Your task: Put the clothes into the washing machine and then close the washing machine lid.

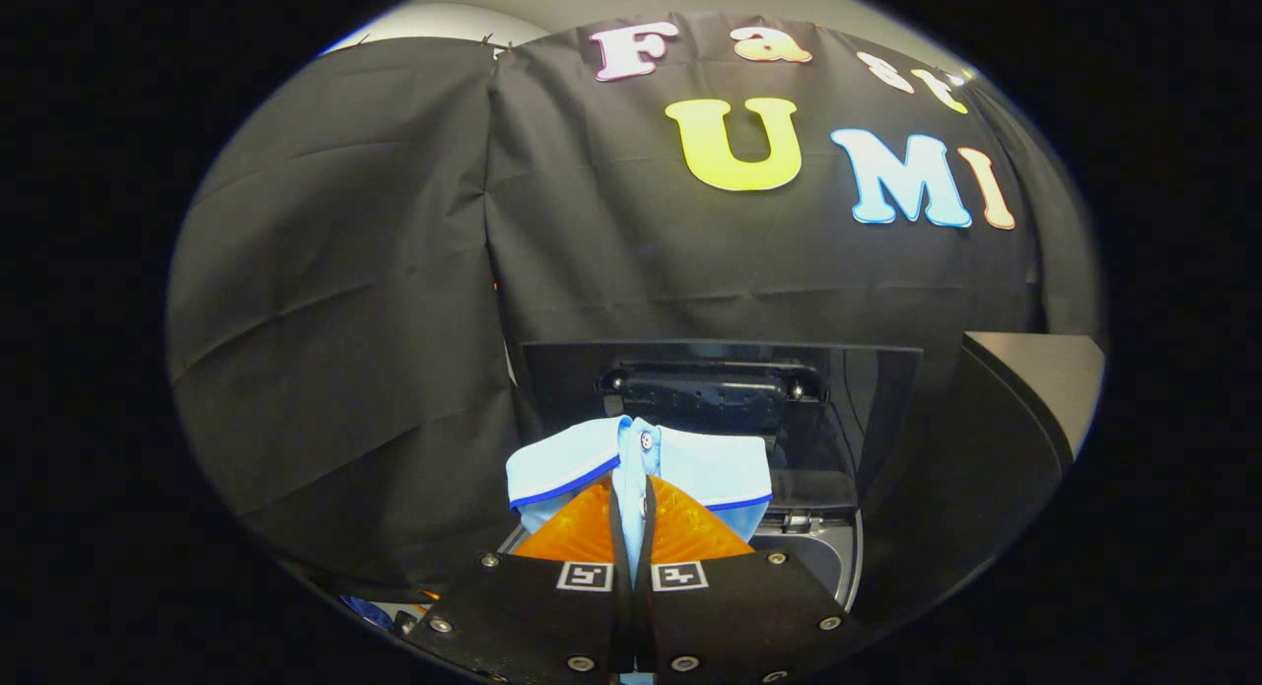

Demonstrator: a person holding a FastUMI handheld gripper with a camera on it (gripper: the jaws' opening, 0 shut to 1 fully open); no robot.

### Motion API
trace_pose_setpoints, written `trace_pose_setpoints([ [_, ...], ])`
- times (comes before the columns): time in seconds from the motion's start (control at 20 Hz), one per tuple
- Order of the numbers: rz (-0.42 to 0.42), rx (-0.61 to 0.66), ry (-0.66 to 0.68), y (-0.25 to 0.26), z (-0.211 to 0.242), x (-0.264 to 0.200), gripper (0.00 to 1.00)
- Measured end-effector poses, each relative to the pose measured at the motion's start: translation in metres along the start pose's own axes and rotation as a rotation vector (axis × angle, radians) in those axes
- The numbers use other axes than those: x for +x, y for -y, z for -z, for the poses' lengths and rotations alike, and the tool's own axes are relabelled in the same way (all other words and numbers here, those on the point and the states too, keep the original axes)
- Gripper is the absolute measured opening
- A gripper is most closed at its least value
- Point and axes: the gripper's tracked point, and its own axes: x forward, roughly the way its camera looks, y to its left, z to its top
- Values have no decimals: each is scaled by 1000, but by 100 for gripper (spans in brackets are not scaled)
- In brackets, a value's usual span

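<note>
The tool (632, 498) is clamped narrow on a light blue polo shirt (690, 463), whose collar spreads just ahead of the fingers. Beyond it stands the washing machine's raised lid (710, 370); the machine's rim (823, 552) lies below.

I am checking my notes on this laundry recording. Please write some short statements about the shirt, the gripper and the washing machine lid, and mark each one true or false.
1. The gripper is shut on the light blue shirt. True: both fingers press on the fabric at the placket.
2. The washing machine lid is closed. False: it stands raised, upright beyond the shirt.
3. The shirt has a collar with a dark blue edge. True.
4. The shirt already lies deep inside the washing machine. False: it is held up at the fingertips, above the opening.
5. The shirt is red. False: it is light blue.
</note>
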Motion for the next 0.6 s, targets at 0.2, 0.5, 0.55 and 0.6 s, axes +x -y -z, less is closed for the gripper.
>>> trace_pose_setpoints([
  [0.2,21,18,-66,5,25,12,1],
  [0.5,52,23,-175,12,69,21,5],
  [0.55,56,28,-192,15,75,20,6],
  [0.6,61,30,-209,18,83,18,7],
])
